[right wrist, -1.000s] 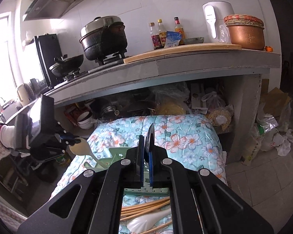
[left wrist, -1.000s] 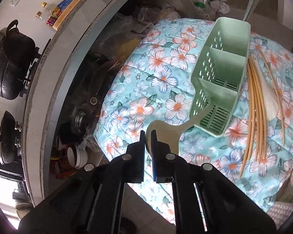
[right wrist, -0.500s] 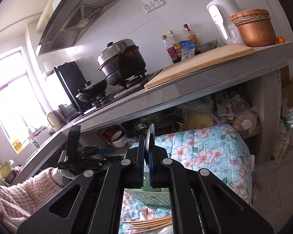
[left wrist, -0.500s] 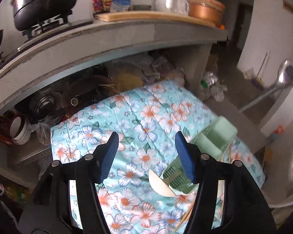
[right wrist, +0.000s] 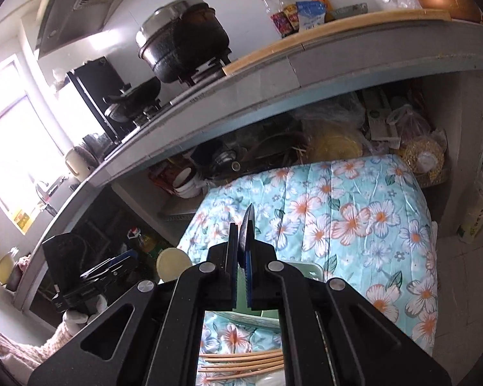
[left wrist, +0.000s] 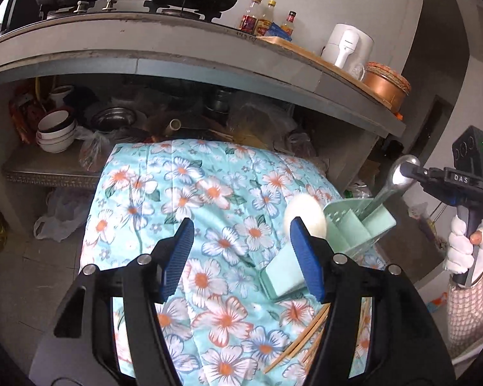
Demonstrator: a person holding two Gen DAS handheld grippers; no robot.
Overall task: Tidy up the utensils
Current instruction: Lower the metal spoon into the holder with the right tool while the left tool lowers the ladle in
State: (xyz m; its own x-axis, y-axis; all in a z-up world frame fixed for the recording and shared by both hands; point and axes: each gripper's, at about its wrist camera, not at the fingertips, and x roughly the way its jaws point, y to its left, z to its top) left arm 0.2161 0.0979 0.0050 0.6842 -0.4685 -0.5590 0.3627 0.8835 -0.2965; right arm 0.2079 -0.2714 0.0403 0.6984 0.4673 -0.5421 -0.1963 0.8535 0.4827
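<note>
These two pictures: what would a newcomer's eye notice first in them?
Probably the floral cloth, bright blue in the middle of both views. Next, the green utensil holder at its right edge, where the right gripper is shut on a metal spoon standing in it. A pale spoon stands in another compartment.

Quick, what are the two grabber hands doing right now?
Left gripper: fingers open, holding nothing.
Right gripper: shut on the metal spoon, whose handle dips into the green holder.

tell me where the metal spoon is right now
In the left wrist view, the metal spoon is at right: bowl clamped in the right gripper, handle dipping into the green caddy.
</note>
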